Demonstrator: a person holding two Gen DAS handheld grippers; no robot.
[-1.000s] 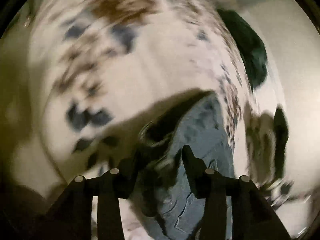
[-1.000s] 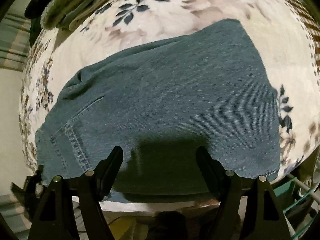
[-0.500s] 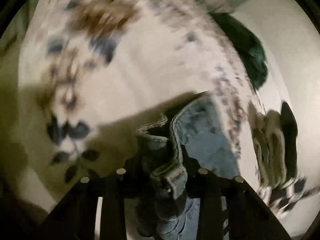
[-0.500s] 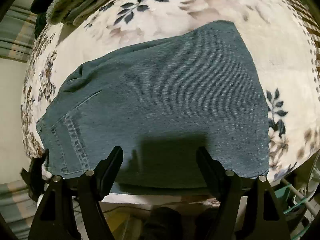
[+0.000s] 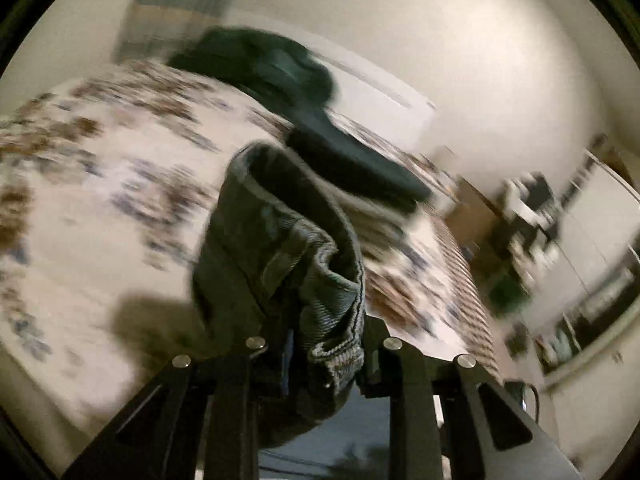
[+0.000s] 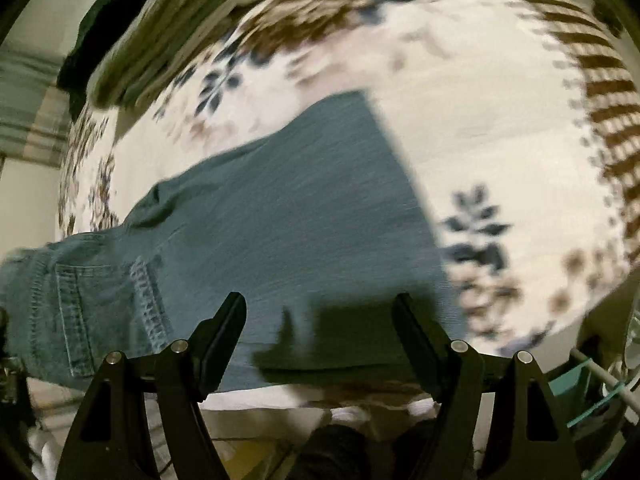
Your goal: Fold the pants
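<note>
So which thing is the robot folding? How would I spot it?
Find the big bed with the flowery cover. Lying flat across it is a pair of blue-green jeans, one end bunched up in the left gripper. Unlike the dark clothes piled at the far edge, they have pale stitched seams and a pocket.

Matt denim pants (image 6: 280, 208), seemingly cotton bedspread (image 6: 480, 120)

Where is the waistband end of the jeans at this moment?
In the left wrist view, the waistband end is bunched between the left gripper's fingers, lifted above the floral bedspread, with a dark garment behind it.
</note>
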